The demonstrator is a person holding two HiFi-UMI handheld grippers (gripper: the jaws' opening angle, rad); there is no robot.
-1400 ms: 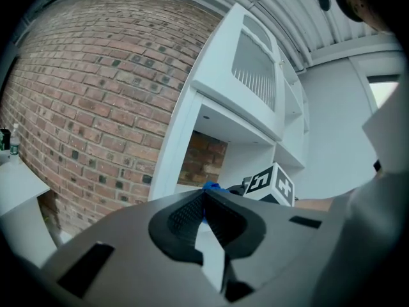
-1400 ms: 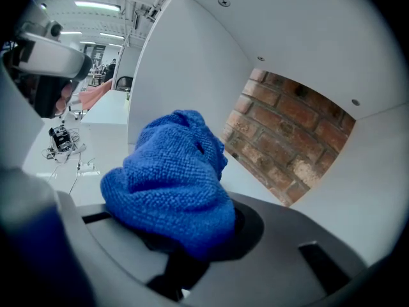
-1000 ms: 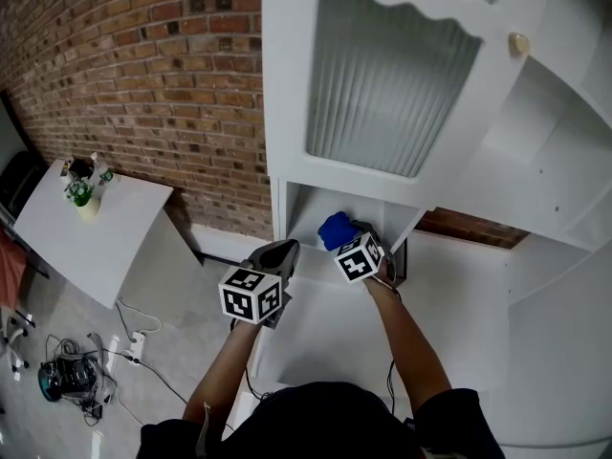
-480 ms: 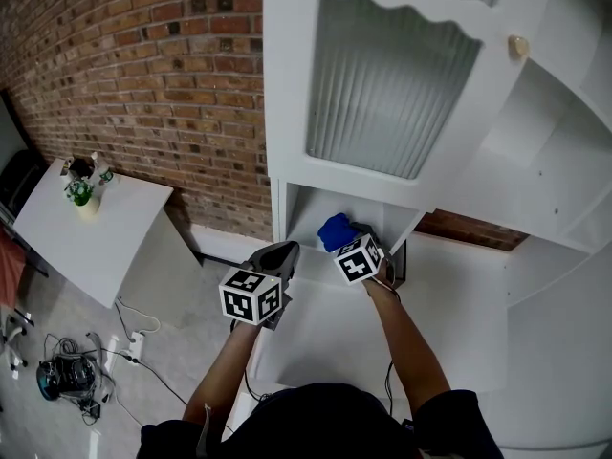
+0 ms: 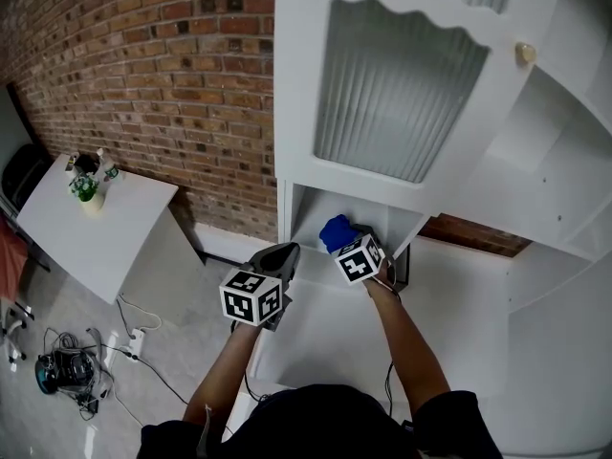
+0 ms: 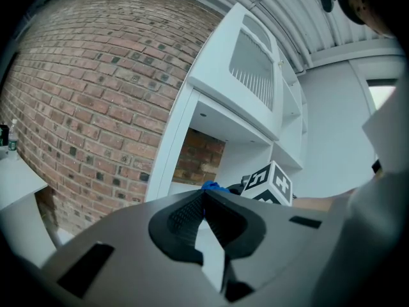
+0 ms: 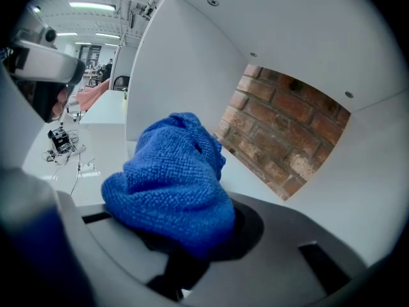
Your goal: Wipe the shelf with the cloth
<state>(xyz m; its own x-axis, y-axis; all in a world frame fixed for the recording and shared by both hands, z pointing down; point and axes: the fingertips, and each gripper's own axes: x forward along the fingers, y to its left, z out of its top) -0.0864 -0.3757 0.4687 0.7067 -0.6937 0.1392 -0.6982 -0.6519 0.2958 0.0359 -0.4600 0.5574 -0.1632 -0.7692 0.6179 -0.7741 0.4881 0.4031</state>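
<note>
While reaching into the cabinet's low open compartment, clamping the blue cloth (image 5: 335,230) in the right tongs (image 5: 347,242), at 11 o'clock of that tool's marker cube (image 5: 360,258). Pinching the wad by its lower folds, with the terry bulging up and over both grey pads in the right gripper view. Holding it low over the white shelf (image 5: 317,273), without showing clearly whether it is touching. Pointing toward bare brick (image 7: 281,133) at the compartment's rear.

Carrying the left tongs (image 5: 285,250) at 8 o'clock of the cloth, near the compartment's left post and apart from the wad. Pressing those tips together on nothing, with only a sliver of white showing behind them in the left gripper view.

Working beneath a ribbed glass door (image 5: 402,94) at 12 o'clock, with a pale knob (image 5: 525,54) at its 2 o'clock corner. Standing beside a brick wall (image 5: 172,94) at 10 o'clock. Facing, well apart at 9 o'clock, a white counter (image 5: 96,242) bearing a small potted plant (image 5: 84,189). Overlooking a tangle of cables (image 5: 62,371) on the grey floor at 8 o'clock.
</note>
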